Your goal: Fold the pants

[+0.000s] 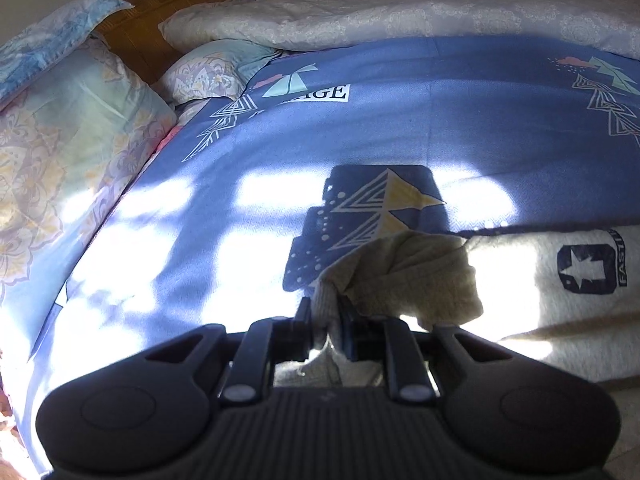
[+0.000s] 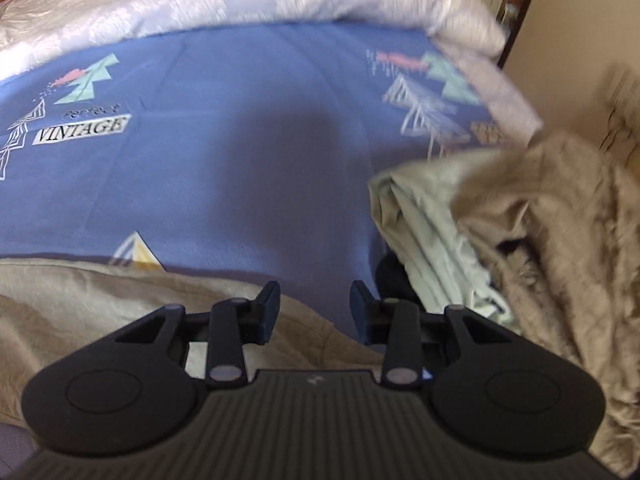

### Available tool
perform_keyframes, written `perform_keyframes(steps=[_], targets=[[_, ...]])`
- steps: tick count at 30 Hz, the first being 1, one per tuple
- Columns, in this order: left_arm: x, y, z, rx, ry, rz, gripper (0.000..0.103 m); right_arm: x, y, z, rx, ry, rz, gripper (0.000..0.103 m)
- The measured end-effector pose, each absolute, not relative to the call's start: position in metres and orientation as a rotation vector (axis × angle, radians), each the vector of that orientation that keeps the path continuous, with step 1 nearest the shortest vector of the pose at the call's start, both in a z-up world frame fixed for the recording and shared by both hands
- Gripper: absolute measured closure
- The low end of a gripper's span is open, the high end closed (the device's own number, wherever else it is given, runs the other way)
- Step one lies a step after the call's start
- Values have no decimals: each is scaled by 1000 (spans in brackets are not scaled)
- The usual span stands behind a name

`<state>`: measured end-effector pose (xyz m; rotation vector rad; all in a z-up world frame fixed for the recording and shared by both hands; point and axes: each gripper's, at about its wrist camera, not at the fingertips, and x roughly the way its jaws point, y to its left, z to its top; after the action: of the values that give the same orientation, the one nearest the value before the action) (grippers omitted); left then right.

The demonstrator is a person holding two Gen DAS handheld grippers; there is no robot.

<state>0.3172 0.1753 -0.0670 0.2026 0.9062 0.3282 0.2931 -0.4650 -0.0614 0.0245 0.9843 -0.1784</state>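
Note:
Cream knit pants (image 1: pixel 560 304) with a dark blue printed patch lie on the blue bedsheet (image 1: pixel 360 128) at the lower right of the left wrist view. My left gripper (image 1: pixel 326 320) is shut on a ribbed end of the pants (image 1: pixel 404 276) and holds it bunched above the sheet. In the right wrist view the same pants (image 2: pixel 100 304) lie flat at the lower left, under my right gripper (image 2: pixel 314 308), which is open and empty just above their edge.
Patterned pillows (image 1: pixel 72 132) and a wooden headboard (image 1: pixel 168 20) are at the left. A white quilt (image 1: pixel 400 8) runs along the far side. A heap of pale green and tan clothes (image 2: pixel 520 240) lies at the right.

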Motion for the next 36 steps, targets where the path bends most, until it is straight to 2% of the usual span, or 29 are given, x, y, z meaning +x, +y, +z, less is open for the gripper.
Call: perform_keyframes(steps=[2,6,7,8,9,12,16,19,21,23,24,25,27,32,36], targets=[[318,174,-67,200,909,334,88,294,-470,-75,32,1044,-125,49],[319,176,-68,184,910,345,88,288,-465,-83,-43,1022,-74,45],[320,176,-68,181,909,347,90,287,-465,-84,-43,1015,-73,49],[320,177,-68,175,907,349,91,286,-461,-83,-56,1008,-51,59],[320,177,-67,167,902,354,91,287,-454,-80,-80,1000,-35,91],[321,180,-61,116,877,381,93,296,-434,-59,-217,896,-97,91],[323,182,-56,53,837,413,93,313,-441,-20,-174,674,-220,90],[329,177,-66,39,831,452,93,333,-436,-27,-215,630,-305,89],[335,169,-78,90,854,480,89,350,-428,-51,-241,713,-326,85],[338,158,-82,164,853,493,86,361,-422,-72,-304,783,-357,70],[338,154,-82,197,856,493,81,361,-420,-78,-322,791,-367,65],[337,151,-78,224,863,484,75,356,-418,-79,-316,786,-366,62],[330,153,-67,226,859,442,66,342,-418,-70,-264,752,-344,62],[282,178,-23,175,823,417,65,283,-429,-22,-46,687,-214,62],[212,204,12,21,815,390,59,205,-430,10,86,647,-80,62]])
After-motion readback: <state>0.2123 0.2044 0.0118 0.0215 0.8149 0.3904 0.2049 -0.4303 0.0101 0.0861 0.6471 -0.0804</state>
